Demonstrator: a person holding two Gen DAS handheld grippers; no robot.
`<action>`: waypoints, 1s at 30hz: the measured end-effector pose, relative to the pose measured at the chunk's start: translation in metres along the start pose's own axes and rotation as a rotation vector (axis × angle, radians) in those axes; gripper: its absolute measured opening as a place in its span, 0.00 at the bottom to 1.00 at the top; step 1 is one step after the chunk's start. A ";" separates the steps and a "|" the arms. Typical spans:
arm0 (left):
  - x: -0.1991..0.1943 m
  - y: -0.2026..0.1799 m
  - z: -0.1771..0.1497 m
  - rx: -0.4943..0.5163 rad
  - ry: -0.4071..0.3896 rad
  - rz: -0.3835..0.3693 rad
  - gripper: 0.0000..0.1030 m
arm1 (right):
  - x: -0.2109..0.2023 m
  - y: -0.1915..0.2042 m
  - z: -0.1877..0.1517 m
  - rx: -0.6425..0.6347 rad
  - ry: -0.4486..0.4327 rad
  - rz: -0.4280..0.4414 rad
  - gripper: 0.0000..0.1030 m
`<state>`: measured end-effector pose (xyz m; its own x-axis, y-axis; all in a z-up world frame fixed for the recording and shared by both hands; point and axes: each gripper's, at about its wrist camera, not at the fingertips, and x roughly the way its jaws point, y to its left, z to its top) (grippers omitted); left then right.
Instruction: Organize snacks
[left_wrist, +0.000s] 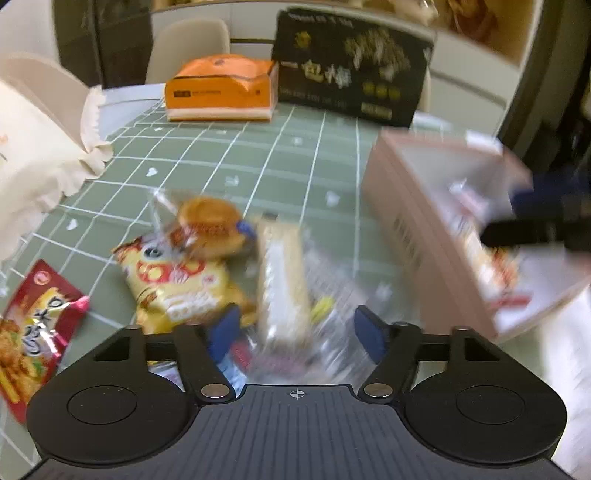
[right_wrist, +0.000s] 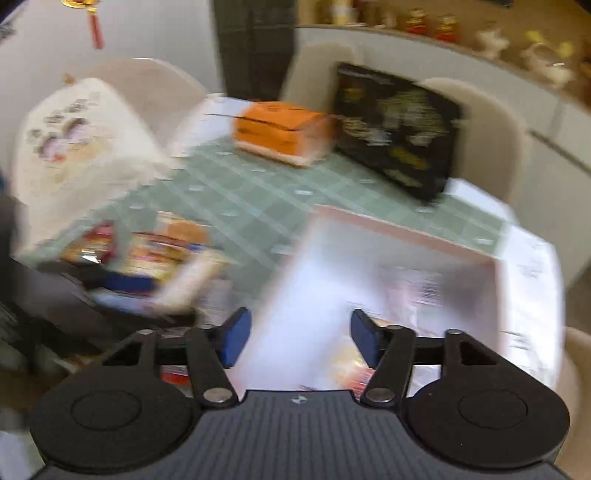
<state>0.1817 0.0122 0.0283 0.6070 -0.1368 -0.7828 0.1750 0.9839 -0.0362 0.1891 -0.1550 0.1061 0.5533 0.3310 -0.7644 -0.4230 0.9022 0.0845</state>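
both wide apart: left hand-held gripper (left_wrist: 295, 332) over snack pile (left_wrist: 221, 273), right hand-held gripper (right_wrist: 297, 336) over pink box (right_wrist: 406, 236)

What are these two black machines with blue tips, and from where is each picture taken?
They are hand-held grippers; a person carries one in each hand, and each has a camera looking along its two blue fingers. The left gripper hangs open over blurred snack packets: a yellow crinkled snack bag, a red foil snack bag and a long beige wrapped bar on the green checked tablecloth. The right gripper is open above the pale pink cardboard box. Neither visibly holds anything.
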 end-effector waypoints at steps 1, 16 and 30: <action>-0.004 0.003 -0.009 0.004 -0.012 -0.002 0.65 | 0.004 0.006 0.006 -0.006 0.005 0.020 0.63; -0.084 0.110 -0.099 -0.410 -0.045 -0.085 0.19 | 0.138 0.094 0.052 -0.174 0.267 -0.026 0.51; -0.119 0.107 -0.111 -0.455 -0.101 -0.063 0.21 | 0.054 0.084 -0.024 -0.079 0.286 0.258 0.40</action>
<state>0.0420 0.1466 0.0491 0.6821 -0.1864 -0.7071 -0.1299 0.9207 -0.3681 0.1663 -0.0674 0.0562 0.2040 0.4438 -0.8726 -0.5824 0.7715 0.2563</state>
